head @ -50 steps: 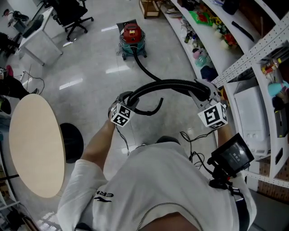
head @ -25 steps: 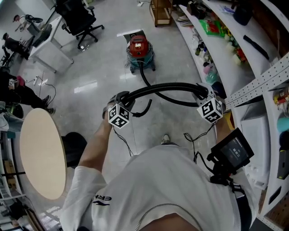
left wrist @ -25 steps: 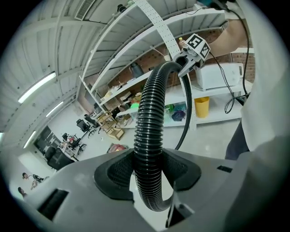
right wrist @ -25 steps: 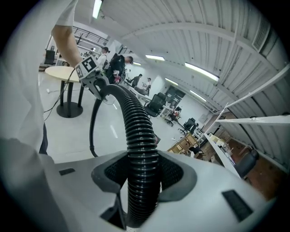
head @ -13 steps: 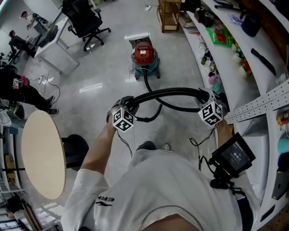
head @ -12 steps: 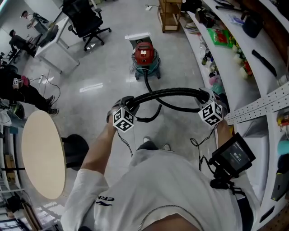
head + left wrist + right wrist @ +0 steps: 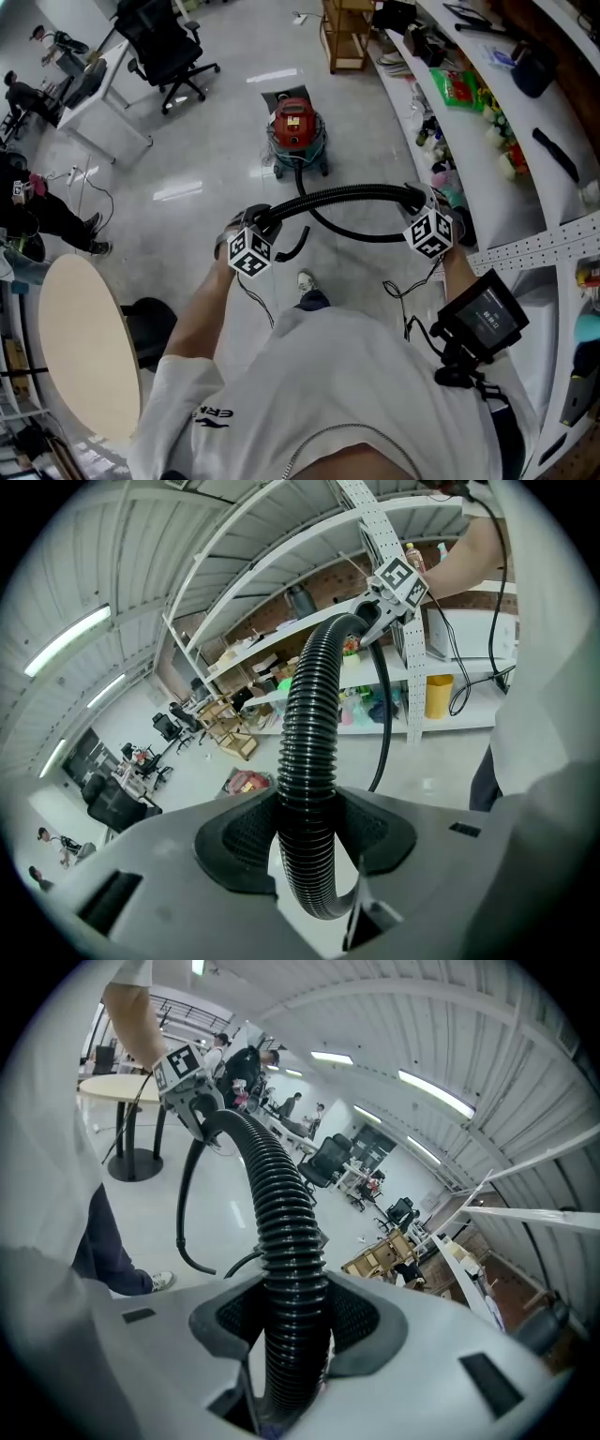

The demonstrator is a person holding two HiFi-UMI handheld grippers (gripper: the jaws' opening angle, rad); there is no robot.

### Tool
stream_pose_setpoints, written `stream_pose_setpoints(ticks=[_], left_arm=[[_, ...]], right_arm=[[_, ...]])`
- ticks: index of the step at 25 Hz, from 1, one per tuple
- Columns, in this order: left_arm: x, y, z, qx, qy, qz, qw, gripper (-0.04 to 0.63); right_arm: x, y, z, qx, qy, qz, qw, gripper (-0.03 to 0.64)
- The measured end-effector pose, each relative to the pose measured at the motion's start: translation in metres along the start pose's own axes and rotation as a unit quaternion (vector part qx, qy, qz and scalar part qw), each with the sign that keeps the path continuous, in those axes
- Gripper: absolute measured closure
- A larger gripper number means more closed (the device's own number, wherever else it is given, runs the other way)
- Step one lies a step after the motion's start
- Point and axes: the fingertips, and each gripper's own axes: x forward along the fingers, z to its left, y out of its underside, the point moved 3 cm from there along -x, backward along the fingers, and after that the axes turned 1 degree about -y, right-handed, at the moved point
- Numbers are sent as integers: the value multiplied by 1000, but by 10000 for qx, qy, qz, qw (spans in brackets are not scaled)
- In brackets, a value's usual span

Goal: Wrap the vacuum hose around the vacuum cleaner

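Gripping a black ribbed plastic vacuum hose at two spots, the left tool and right tool were both clenched on it, pads pressed into the ribs, with the span between them arched in the air. The red-lidded teal canister vacuum cleaner stood on the floor at twelve o'clock, well apart from the person, and the hose sagged from the right tool in a slack loop back to it.

That loop was the worry: it lay near the white shoe at six o'clock, so a step forward could have caught it. A hard tug might have dragged or tipped the canister instead of gathering hose. The short free end hung just past the left tool, so a slip there would have dropped it. The white shelving sat close at three o'clock, and a wide swing of the right tool could have knocked its clutter.
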Motion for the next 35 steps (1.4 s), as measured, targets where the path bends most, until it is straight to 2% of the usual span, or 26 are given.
stream_pose_setpoints(ticks=[9, 21, 35], left_arm=[[27, 19, 78, 117, 127, -82, 9998, 428], [61, 30, 153, 142, 148, 0, 9998, 428], [128, 39, 233, -173, 268, 503, 9982, 428]], right_arm=[[64, -39, -32, -149, 103, 303, 9994, 453], [134, -70, -75, -221, 164, 441, 9986, 454], [260, -90, -152, -574, -238, 272, 9977, 453]])
